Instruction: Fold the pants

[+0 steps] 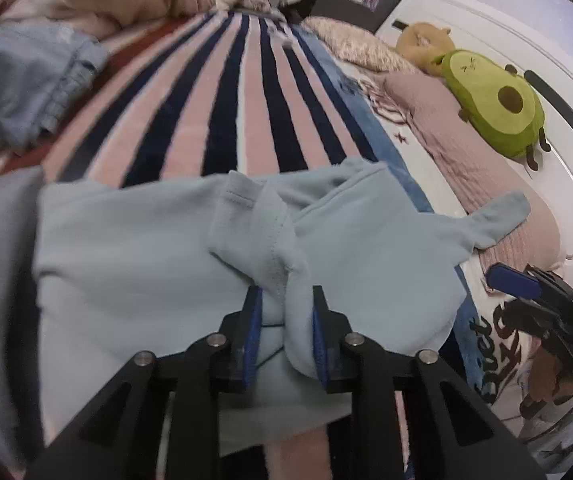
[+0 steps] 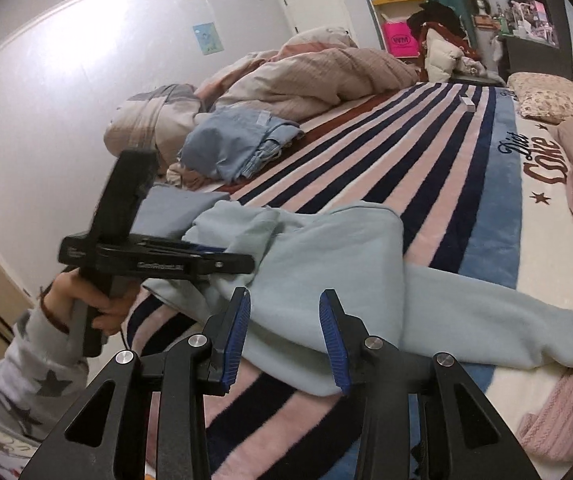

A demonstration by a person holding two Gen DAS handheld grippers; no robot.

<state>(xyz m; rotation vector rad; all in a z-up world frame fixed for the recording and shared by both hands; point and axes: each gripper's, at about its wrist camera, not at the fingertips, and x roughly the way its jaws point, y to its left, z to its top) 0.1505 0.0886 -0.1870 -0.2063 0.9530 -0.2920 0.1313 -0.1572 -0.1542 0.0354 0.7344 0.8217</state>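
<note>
Pants (image 1: 158,248), pale blue, lie bunched on the striped blanket (image 1: 222,112) just ahead of the left gripper (image 1: 286,300), whose blue pads pinch a fold of them. From the right wrist, the right gripper (image 2: 284,304) stands parted over the pants, pads not pressing; beyond it to the right, "Diet Coke" (image 2: 534,156) shows on the blanket.
</note>
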